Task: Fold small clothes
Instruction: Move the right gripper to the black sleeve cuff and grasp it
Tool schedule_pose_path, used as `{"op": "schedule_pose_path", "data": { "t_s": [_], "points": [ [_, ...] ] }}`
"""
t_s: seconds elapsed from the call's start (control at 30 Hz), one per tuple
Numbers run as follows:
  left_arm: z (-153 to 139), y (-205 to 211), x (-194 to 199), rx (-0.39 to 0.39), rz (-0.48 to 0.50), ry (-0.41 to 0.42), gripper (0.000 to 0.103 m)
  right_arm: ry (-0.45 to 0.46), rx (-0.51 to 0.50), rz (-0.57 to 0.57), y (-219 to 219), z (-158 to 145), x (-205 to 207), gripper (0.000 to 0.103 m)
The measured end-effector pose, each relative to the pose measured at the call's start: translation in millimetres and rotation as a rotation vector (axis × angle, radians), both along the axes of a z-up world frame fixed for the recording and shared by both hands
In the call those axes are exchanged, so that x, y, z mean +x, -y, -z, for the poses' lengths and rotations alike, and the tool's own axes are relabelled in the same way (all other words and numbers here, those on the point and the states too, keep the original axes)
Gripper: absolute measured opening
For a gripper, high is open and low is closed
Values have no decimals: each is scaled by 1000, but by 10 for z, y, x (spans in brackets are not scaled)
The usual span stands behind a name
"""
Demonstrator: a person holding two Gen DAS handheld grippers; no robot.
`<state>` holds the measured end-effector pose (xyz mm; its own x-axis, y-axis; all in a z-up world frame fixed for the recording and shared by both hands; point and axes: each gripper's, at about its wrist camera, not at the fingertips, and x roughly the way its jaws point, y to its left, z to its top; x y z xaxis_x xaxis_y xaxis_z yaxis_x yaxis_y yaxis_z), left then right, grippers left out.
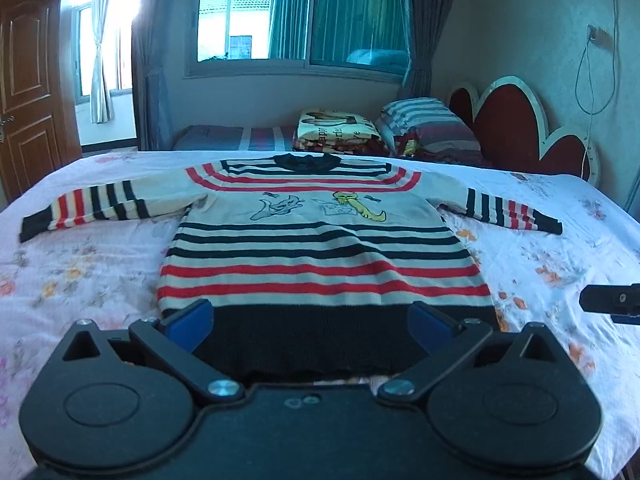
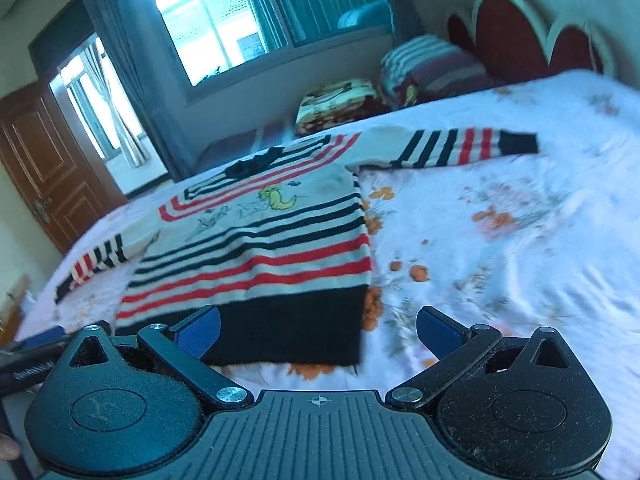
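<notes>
Left gripper [image 1: 312, 326] spread wide, empty, blue pads [image 1: 192, 324] over the dark hem of the striped sweater [image 1: 320, 248]; right gripper [image 2: 318, 332] also spread, empty, by the hem's right corner. Sweater lies flat, front up, w/ both sleeves out sideways on the floral bedsheet [image 1: 540, 264]. Beyond: striped pillow [image 1: 428, 124], folded blanket [image 1: 336, 128], red headboard [image 1: 516, 120].

The small striped sweater [image 1: 320, 248] (red, navy and cream, cartoon print on chest) lies flat, sleeves spread.

Red-navy-cream striped sweater [image 1: 320, 256], pink floral bedsheet [image 1: 80, 264]
</notes>
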<state>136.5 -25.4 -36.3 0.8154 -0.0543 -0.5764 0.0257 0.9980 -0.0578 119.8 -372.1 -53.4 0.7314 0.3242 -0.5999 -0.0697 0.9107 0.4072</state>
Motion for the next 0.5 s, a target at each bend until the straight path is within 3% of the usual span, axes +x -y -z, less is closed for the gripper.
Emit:
{"op": "schedule_pose_path", "data": {
  "t_s": [0.1,0.23,0.37,0.4,0.43,0.47,0.5],
  "points": [
    [59,47,299,16,-2,37,103,32,-23,59,165,9,366,103],
    [168,103,889,-28,16,-50,103,39,-32,160,566,126,999,103],
    [260,180,1438,-13,-22,-59,102,26,-14,234,1001,346,1589,102],
    [289,172,1581,-28,-32,-71,99,21,-17,247,1106,420,1735,73],
    [314,167,1700,-43,-27,-80,90,-3,-10,260,1210,509,1890,55],
    [338,171,1817,-47,-21,-94,84,-21,5,279,1307,593,2012,44],
    [362,194,1937,-29,-25,-107,75,-31,22,298,1404,677,2123,44]
  ]
}}
